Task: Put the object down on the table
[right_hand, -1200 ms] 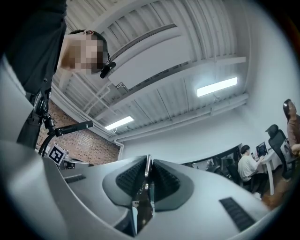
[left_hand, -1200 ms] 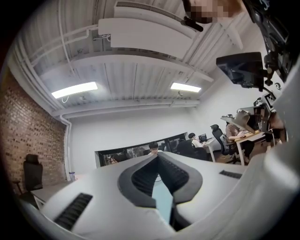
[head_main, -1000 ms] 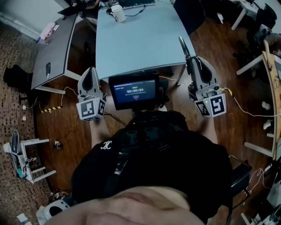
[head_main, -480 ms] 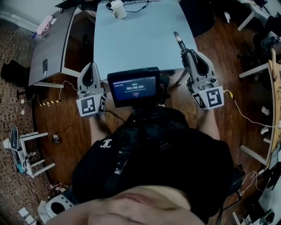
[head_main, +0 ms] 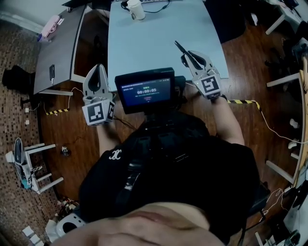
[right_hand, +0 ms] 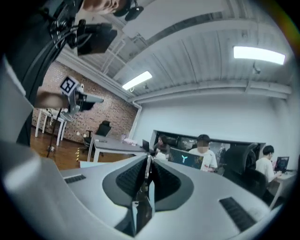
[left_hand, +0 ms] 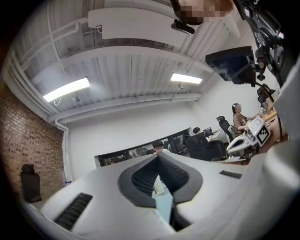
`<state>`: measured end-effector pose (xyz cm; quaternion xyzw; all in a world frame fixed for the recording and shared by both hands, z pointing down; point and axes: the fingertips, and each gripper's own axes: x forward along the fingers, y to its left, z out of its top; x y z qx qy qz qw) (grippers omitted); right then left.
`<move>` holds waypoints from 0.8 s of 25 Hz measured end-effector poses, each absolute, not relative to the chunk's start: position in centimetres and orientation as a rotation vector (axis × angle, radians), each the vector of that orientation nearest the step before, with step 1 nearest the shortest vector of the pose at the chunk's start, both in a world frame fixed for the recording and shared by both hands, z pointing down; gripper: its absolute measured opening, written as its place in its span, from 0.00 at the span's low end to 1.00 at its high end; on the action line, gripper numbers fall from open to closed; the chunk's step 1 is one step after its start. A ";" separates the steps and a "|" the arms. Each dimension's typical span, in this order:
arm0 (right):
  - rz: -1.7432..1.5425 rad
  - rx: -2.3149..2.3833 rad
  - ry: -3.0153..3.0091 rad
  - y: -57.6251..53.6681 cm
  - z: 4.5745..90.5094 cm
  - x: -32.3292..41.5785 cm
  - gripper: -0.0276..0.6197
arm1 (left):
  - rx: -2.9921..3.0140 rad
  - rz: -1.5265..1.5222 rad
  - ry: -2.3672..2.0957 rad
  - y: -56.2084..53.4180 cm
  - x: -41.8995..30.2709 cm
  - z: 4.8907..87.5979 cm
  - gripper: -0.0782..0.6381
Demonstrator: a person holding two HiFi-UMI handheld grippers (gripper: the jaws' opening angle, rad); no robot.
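My right gripper [head_main: 186,54] hangs over the near right part of the light blue table [head_main: 154,38], shut on a thin dark object [head_main: 179,46] that sticks out past its tips toward the table's middle. In the right gripper view the thin flat object [right_hand: 144,187] is clamped edge-on between the pads, with the right gripper [right_hand: 149,158] pointing level across the room. My left gripper [head_main: 98,67] is at the table's near left corner, above the floor beside it. Seen from its own camera, the left gripper [left_hand: 157,156] has its tips together with nothing held.
A white cup [head_main: 136,9] and cables lie at the table's far end. A grey table [head_main: 60,48] with a phone [head_main: 52,72] stands to the left. A small screen [head_main: 147,89] is mounted between the grippers. A white stool [head_main: 24,166] and striped floor tape [head_main: 243,101] are nearby.
The right gripper has swung left and forward with the object, from beside the table's right edge to over its near part. The left gripper has moved slightly forward.
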<state>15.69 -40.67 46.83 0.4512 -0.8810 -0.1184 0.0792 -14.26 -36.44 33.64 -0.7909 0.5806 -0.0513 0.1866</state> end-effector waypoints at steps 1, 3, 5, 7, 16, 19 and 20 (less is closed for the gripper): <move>-0.326 1.322 -2.587 -41.5 49.1 15.0 0.07 | -2.222 -0.147 1.633 -36.7 -14.5 33.5 0.13; -0.341 1.250 -2.459 -42.7 53.8 13.7 0.07 | -2.215 -0.148 1.628 -37.2 -14.9 33.4 0.13; -0.406 1.157 -2.339 -43.2 58.3 12.6 0.07 | -2.212 -0.155 1.631 -37.3 -15.2 33.5 0.13; -0.438 1.058 -2.262 -43.3 61.9 11.2 0.07 | -2.217 -0.165 1.640 -37.6 -15.8 33.8 0.13; -0.324 0.960 -2.114 -46.5 69.7 8.8 0.07 | -2.237 -0.212 1.645 -39.9 -18.2 34.4 0.13; -0.294 0.914 -2.090 -46.4 71.4 8.3 0.07 | -2.240 -0.224 1.640 -39.8 -18.4 34.5 0.13; -0.277 0.905 -2.083 -46.4 72.0 8.2 0.07 | -2.242 -0.226 1.635 -39.8 -18.4 34.4 0.13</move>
